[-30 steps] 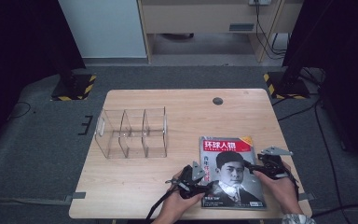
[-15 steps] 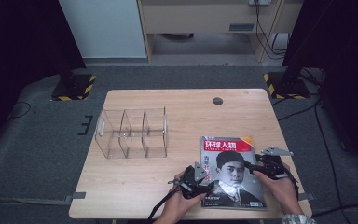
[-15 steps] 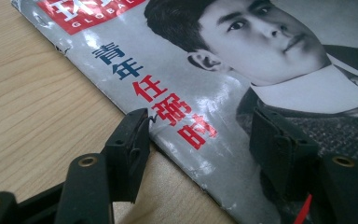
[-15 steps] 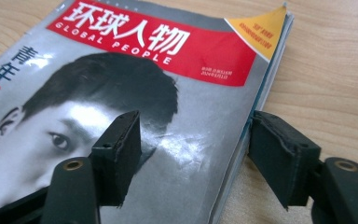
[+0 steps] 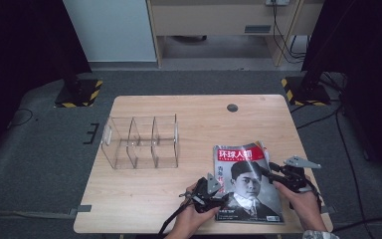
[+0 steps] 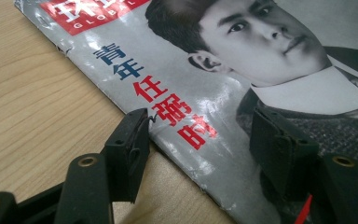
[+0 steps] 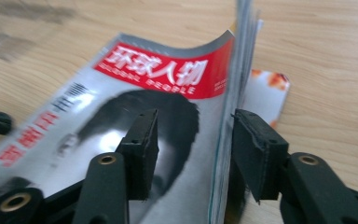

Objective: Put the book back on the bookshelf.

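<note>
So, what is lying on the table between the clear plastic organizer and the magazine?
Nothing. In the high view, the stretch between the organizer and the magazine is bare wooden table.

Magazine (image 5: 246,184) edge perhaps slightly higher

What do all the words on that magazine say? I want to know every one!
"环球人物": white, on the red banner of the glossy grey magazine.
"GLOBAL PEOPLE": small white line beneath it.
"青年": blue, beside the portrait.
"任弼时": red, just below.
Fine print at the cover's bottom edge: too small to read.
</note>
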`<state>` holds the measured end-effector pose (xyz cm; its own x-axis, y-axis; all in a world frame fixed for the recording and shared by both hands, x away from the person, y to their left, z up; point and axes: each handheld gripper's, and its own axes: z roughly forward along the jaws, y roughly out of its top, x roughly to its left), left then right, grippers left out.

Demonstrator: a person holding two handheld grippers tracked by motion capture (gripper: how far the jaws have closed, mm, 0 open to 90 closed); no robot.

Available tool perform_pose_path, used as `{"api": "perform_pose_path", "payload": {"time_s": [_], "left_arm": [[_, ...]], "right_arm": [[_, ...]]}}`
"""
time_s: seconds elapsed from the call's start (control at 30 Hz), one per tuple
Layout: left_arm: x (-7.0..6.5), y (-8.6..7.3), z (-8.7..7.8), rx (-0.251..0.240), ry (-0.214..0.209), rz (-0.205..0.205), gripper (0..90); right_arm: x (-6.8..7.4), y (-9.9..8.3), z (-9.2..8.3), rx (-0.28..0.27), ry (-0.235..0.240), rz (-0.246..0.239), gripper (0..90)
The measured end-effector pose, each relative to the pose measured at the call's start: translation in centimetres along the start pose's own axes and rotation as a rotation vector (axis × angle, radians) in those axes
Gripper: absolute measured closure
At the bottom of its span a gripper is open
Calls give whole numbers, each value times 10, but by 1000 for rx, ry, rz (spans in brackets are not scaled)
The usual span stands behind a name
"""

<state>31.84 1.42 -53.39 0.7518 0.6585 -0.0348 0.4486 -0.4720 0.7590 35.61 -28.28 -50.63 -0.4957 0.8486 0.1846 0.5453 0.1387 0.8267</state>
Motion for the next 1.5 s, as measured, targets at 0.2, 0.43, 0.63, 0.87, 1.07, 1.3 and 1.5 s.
{"api": "perform_pose_path", "payload": {"time_s": [0.2,0.43,0.63,0.87,1.07,1.3,1.5], "left_arm": [[0,0,0,0,0,-5,374],[0,0,0,0,0,-5,374],[0,0,0,1,0,-5,374],[0,0,0,0,0,-4,374],[0,0,0,0,1,-4,374],[0,0,0,0,2,-3,374],[0,0,0,1,0,-7,374]], "right_arm": [[10,-4,7,61,-1,-83,514],[12,-6,14,103,-17,-100,413],[14,-3,9,66,-9,-113,526],[25,0,9,37,40,-147,586],[29,-1,14,63,26,-165,497],[24,-6,20,130,-2,-131,431],[20,-11,25,186,-8,-124,436]]}}
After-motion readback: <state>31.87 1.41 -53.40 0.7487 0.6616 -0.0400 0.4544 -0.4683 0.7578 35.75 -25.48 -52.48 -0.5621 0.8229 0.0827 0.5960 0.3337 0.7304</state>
